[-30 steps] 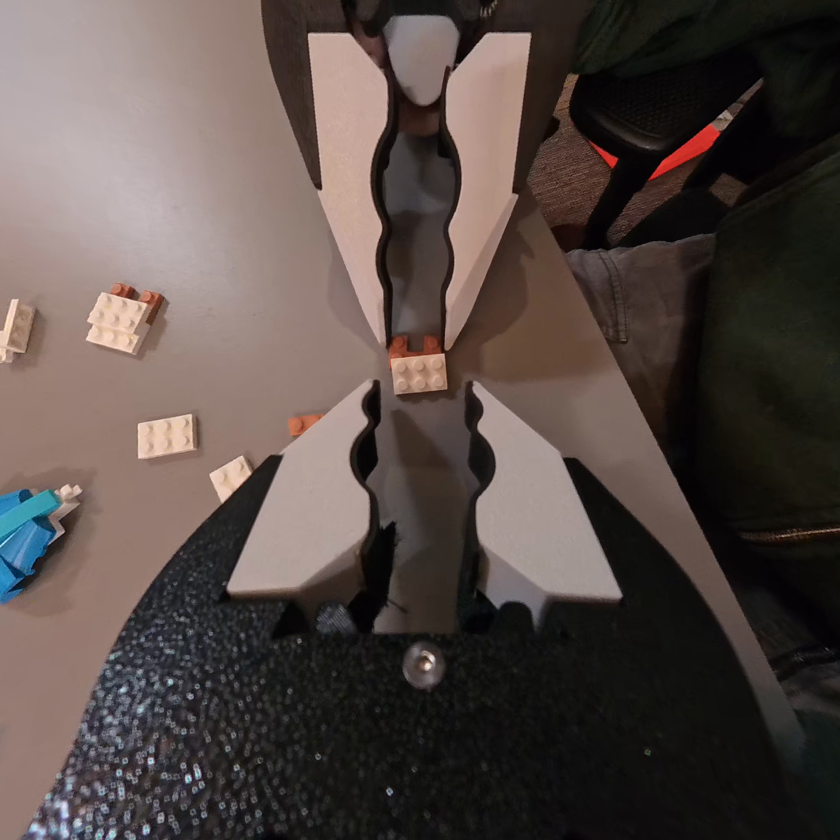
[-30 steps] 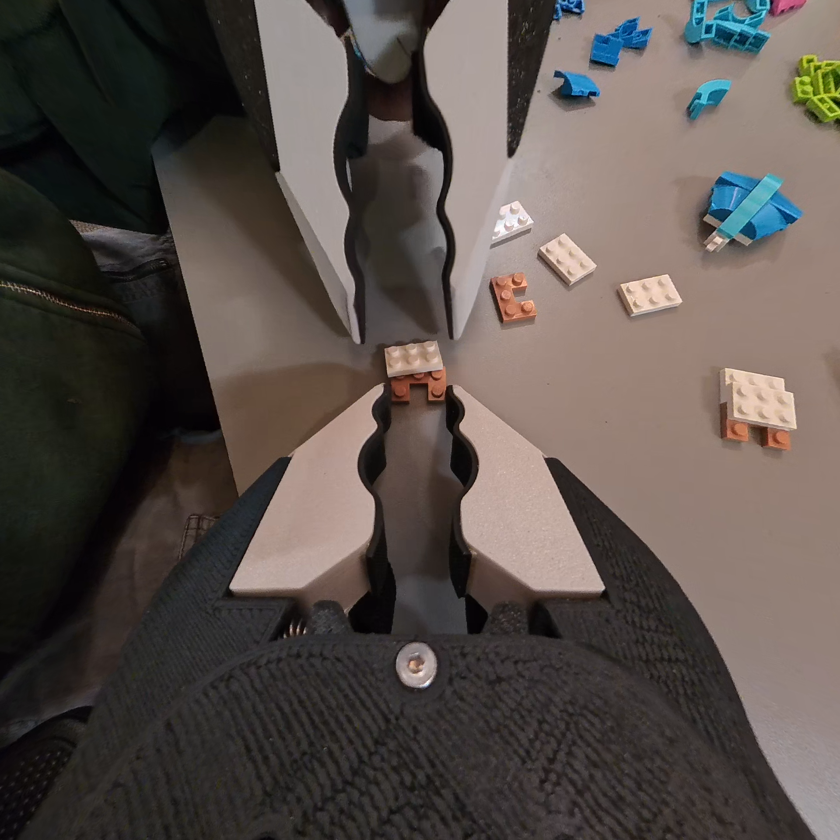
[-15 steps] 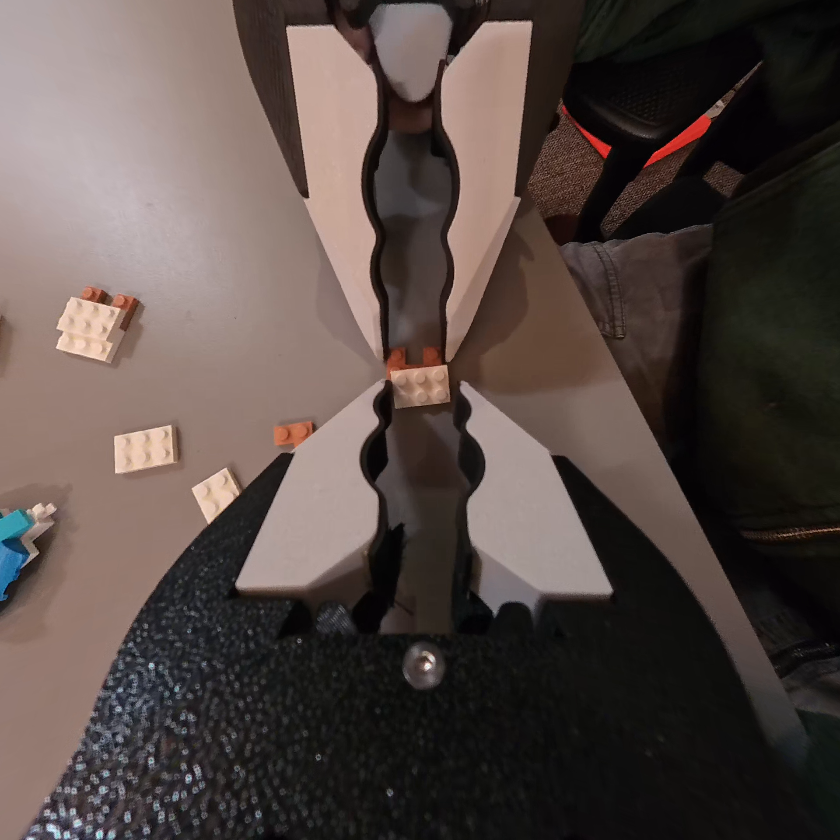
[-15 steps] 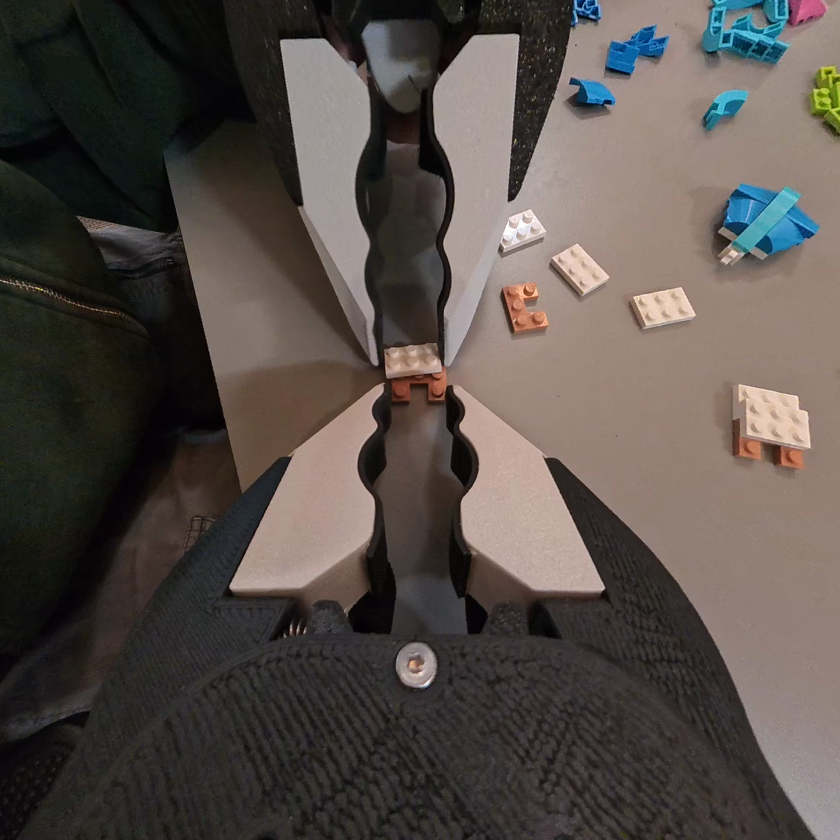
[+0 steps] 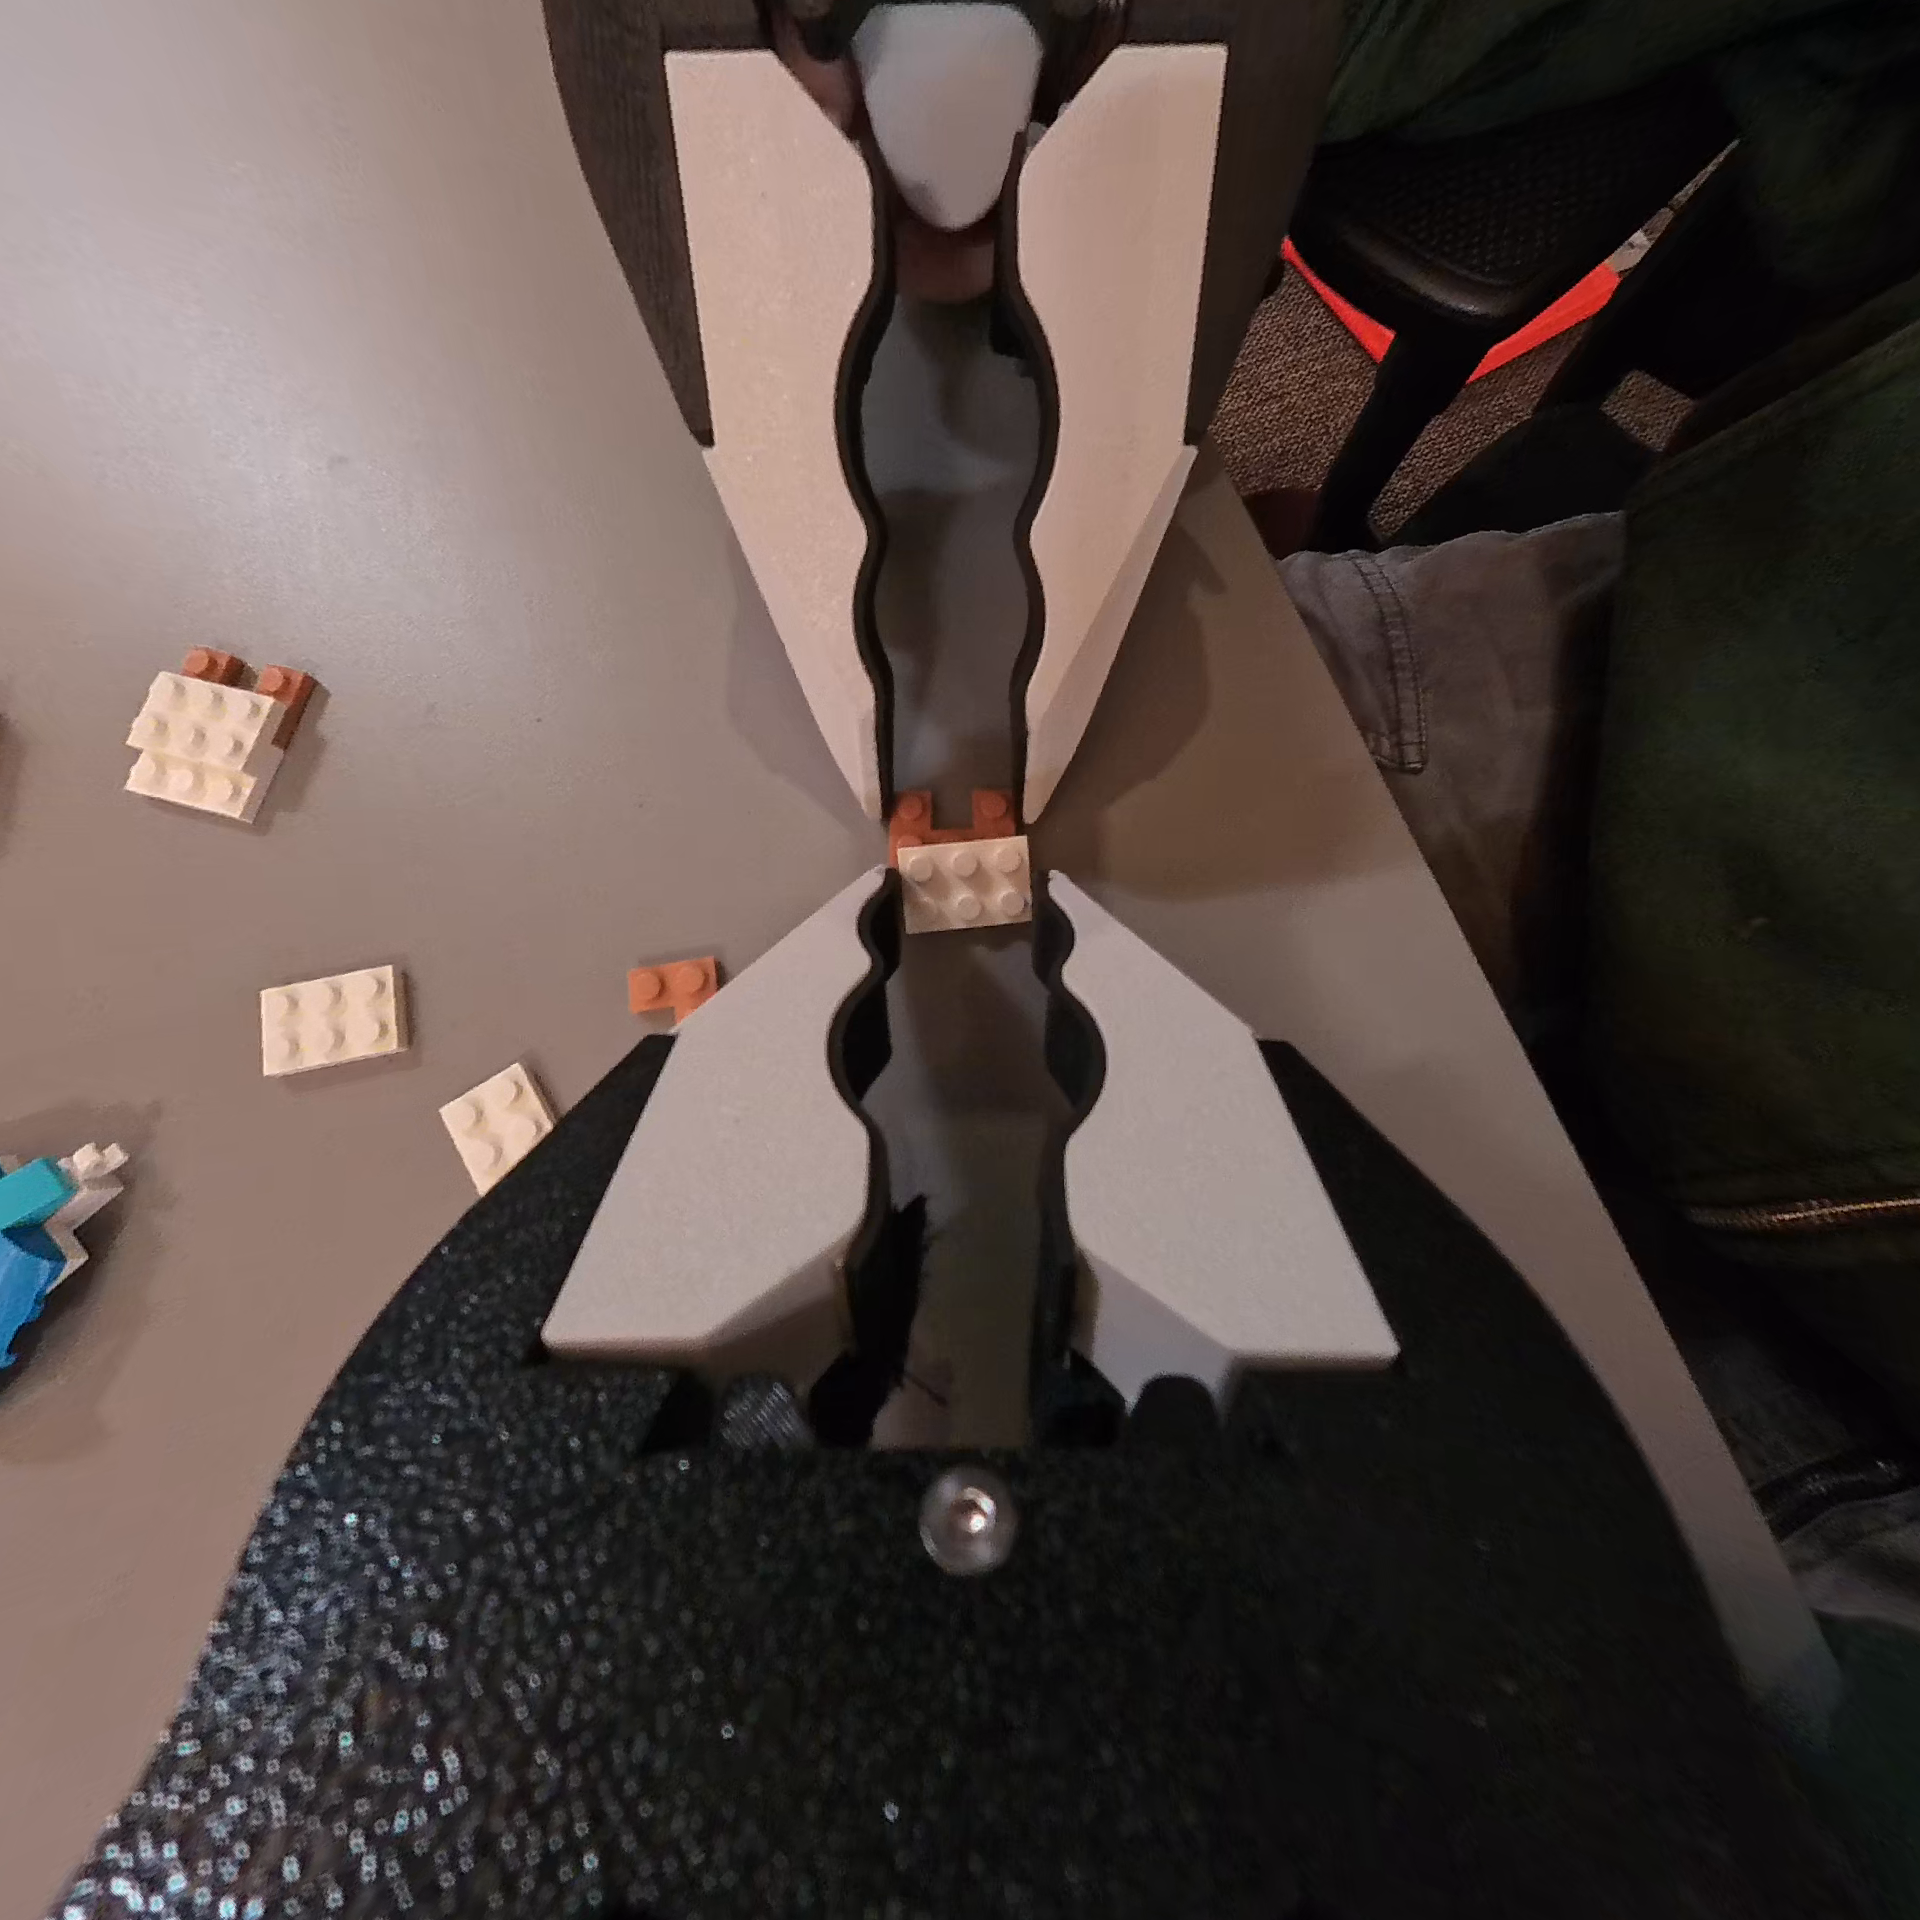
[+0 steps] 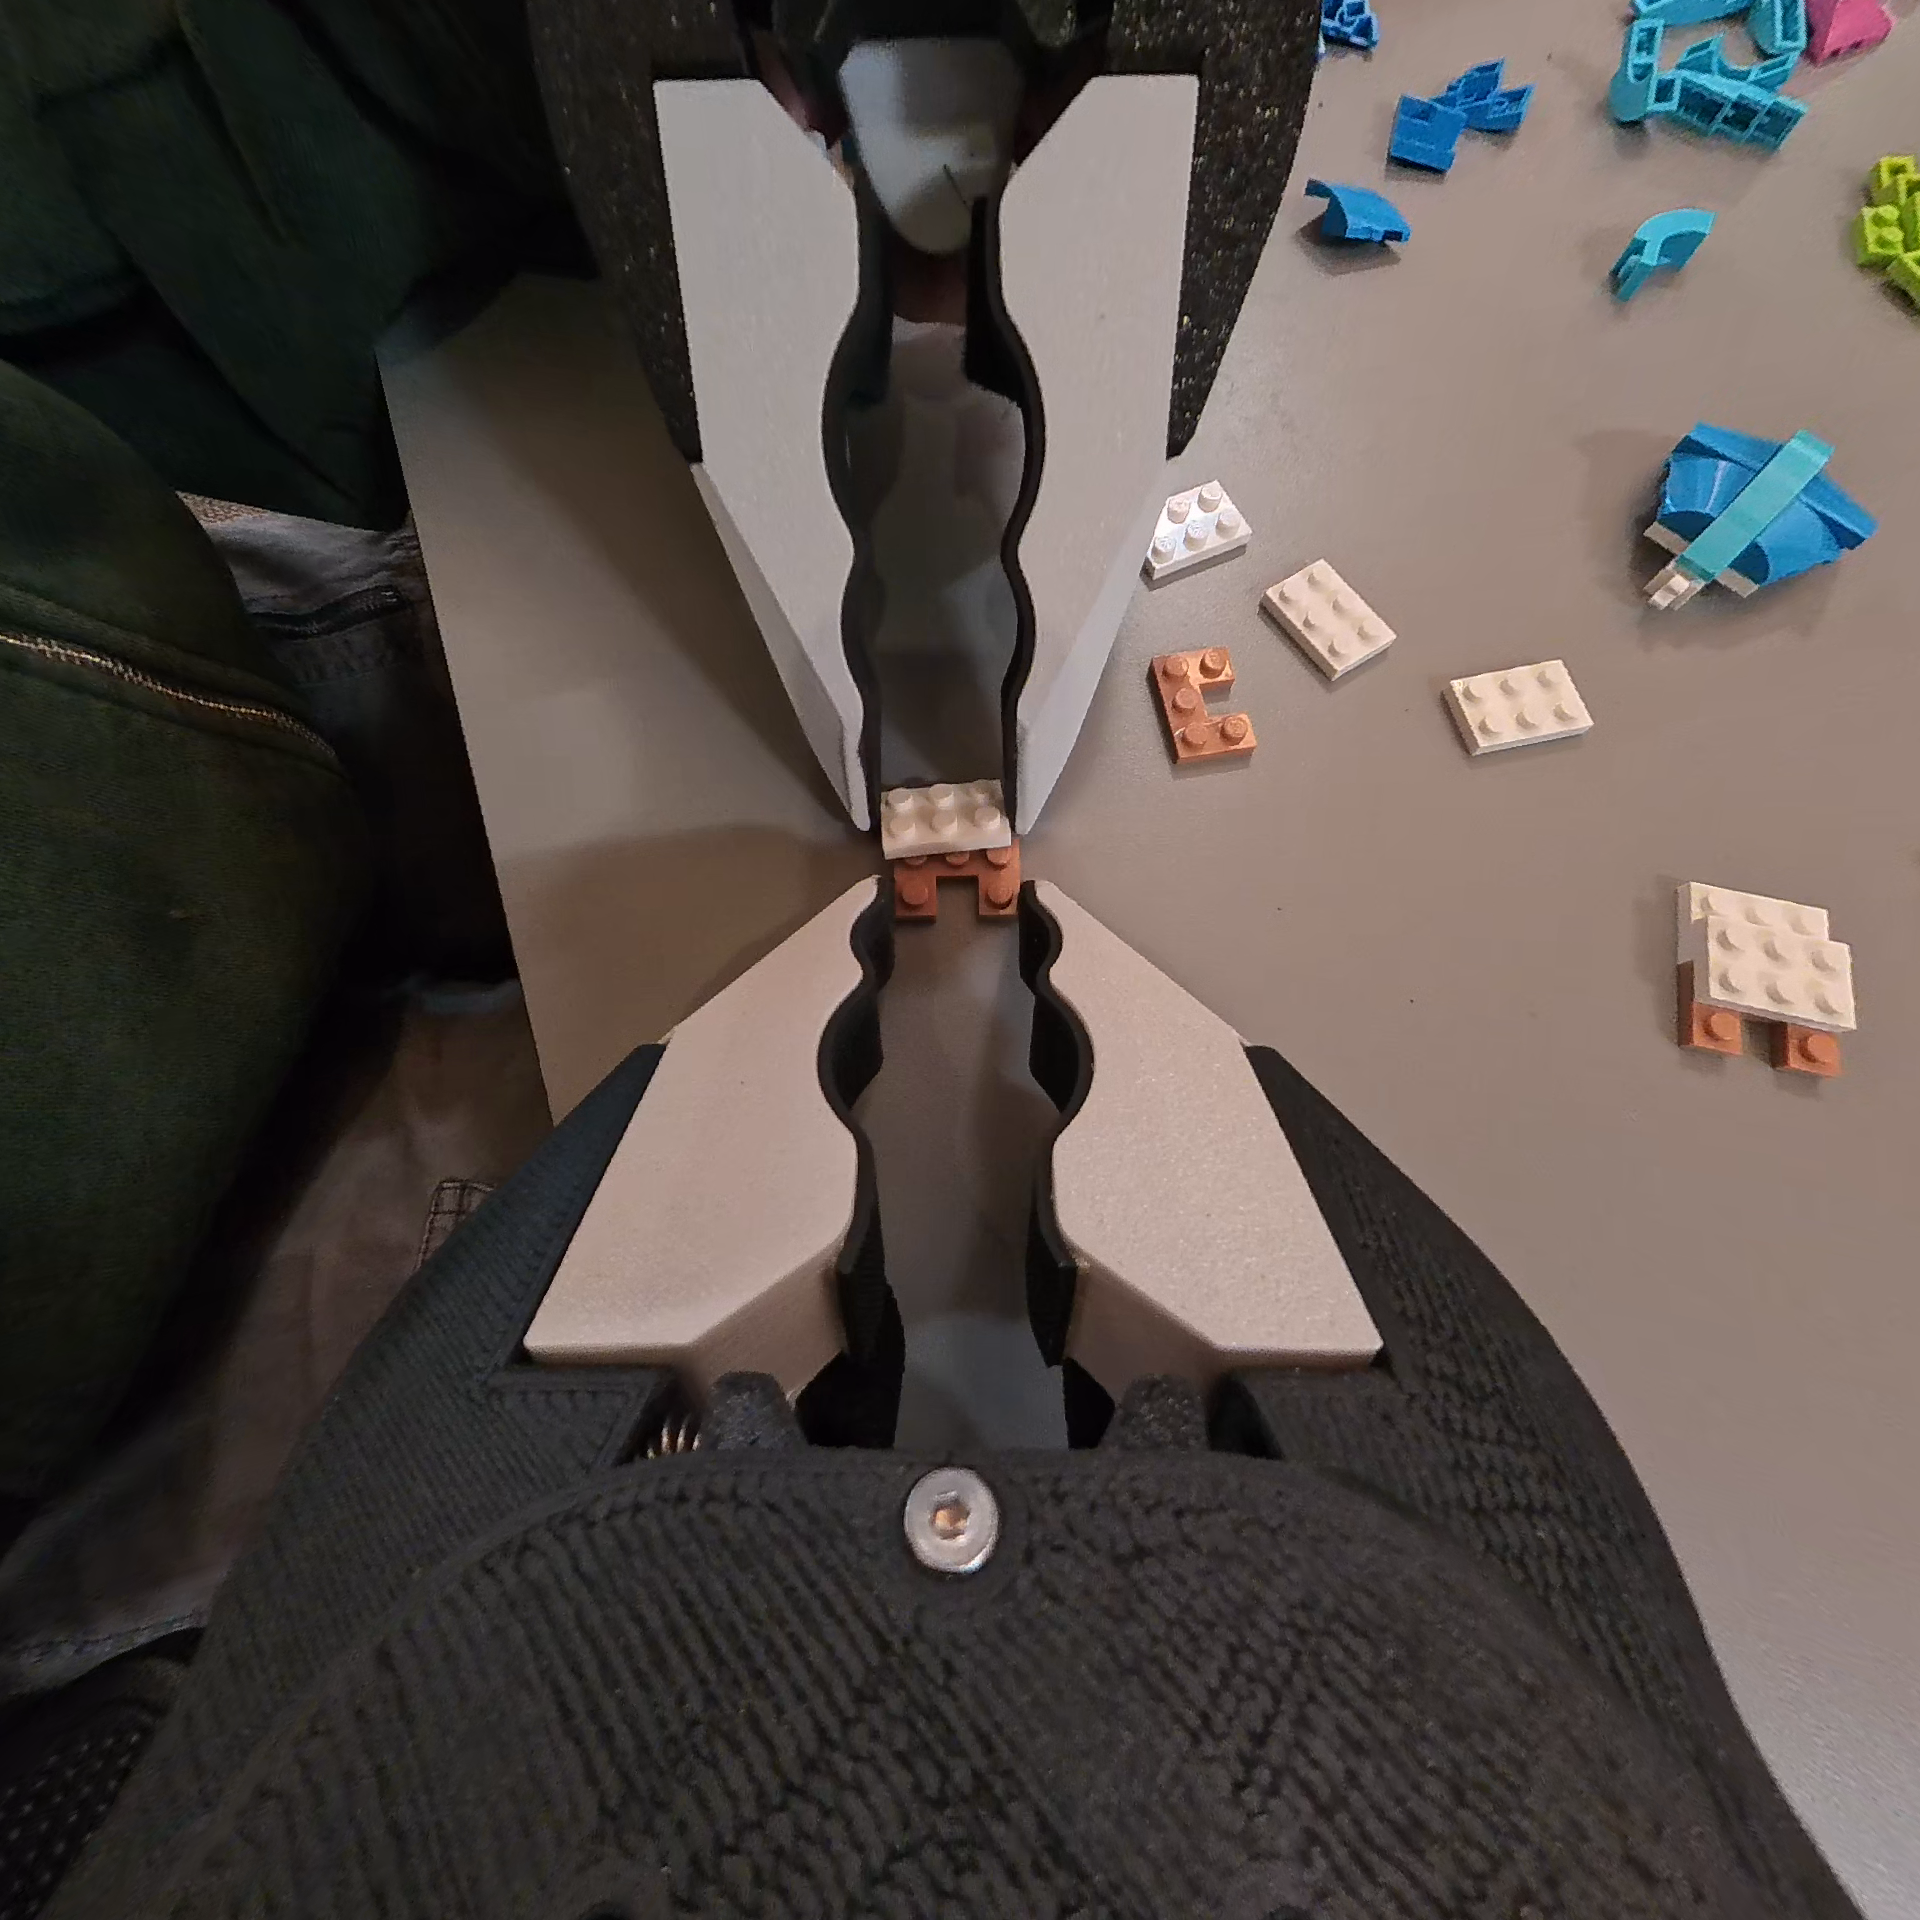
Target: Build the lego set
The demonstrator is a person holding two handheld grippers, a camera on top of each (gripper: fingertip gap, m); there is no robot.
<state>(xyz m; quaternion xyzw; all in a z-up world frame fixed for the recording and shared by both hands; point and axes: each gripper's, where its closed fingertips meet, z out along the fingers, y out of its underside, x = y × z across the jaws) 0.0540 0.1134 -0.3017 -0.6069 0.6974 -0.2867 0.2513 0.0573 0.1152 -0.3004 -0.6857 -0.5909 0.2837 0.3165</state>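
A small white plate (image 5: 966, 883) sits stacked on a brown U-shaped plate (image 5: 914, 821), held just above the grey table (image 5: 416, 416). My two grippers meet tip to tip on this pair. My left gripper (image 5: 966, 899) is shut on the white plate, one pad on each end. My right gripper (image 6: 956, 904) is shut on the brown plate (image 6: 914, 894). In the right wrist view the left gripper (image 6: 943, 826) comes in from the top, around the white plate (image 6: 943, 816). In the left wrist view the right gripper (image 5: 954, 800) comes in from the top.
Loose on the table are white plates (image 6: 1328, 618) (image 6: 1517, 707) (image 6: 1195, 530), a brown U-plate (image 6: 1200, 707), a white-and-brown stack (image 6: 1766, 966), a blue build (image 6: 1756, 509) and blue and green pieces (image 6: 1704, 94). The table edge (image 5: 1403, 831) runs close by, with a person's dark clothing (image 5: 1714, 831) beyond it. My left and right fingertips are right by each other. My left tips are roughly 4 centimeters from the brown U-plate (image 6: 1200, 707).
My left gripper moved forward around the white plate and its jaws closed onto it. My right gripper stayed shut on the brown plate.
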